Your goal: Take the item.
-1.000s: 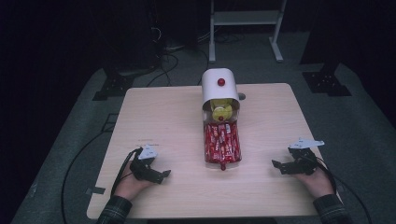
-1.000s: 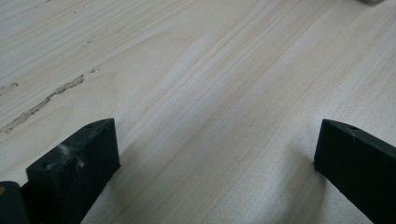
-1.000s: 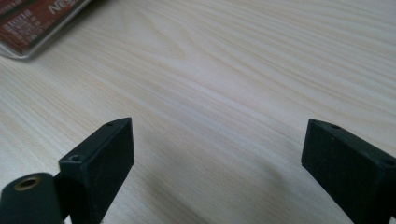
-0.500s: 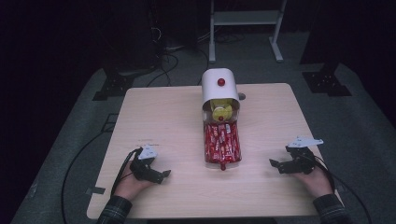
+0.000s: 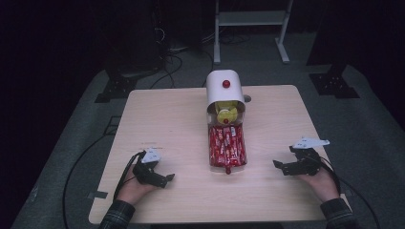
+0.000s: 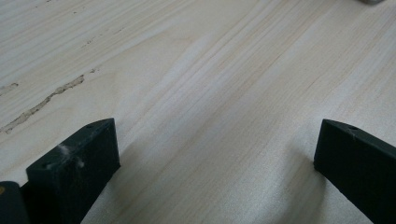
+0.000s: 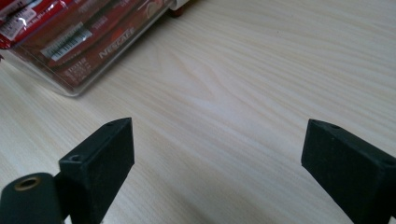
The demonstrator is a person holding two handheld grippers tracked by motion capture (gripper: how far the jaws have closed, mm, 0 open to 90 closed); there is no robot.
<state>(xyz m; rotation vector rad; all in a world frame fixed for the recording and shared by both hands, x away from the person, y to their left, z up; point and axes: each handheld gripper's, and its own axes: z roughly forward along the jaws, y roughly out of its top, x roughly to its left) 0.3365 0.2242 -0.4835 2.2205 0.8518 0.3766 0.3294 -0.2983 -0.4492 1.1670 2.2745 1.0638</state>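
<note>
A white dome-topped dispenser (image 5: 224, 88) with a red knob stands at the table's far middle, with yellow items (image 5: 226, 113) in its mouth. In front of it lies a clear tray (image 5: 227, 146) of red packets, whose corner also shows in the right gripper view (image 7: 70, 37). My left gripper (image 5: 165, 179) rests at the near left, open, over bare wood (image 6: 215, 135). My right gripper (image 5: 282, 158) rests at the near right, open, with its jaws pointing toward the tray and nothing between them (image 7: 217, 133).
The light wooden table (image 5: 167, 119) has bare room on both sides of the tray. Cables trail from each gripper off the near edge. On the dark floor behind the table stand a white frame (image 5: 250, 19) and black stand feet (image 5: 334, 81).
The right gripper has edged very slightly left toward the tray. The left gripper and the tray have not moved.
</note>
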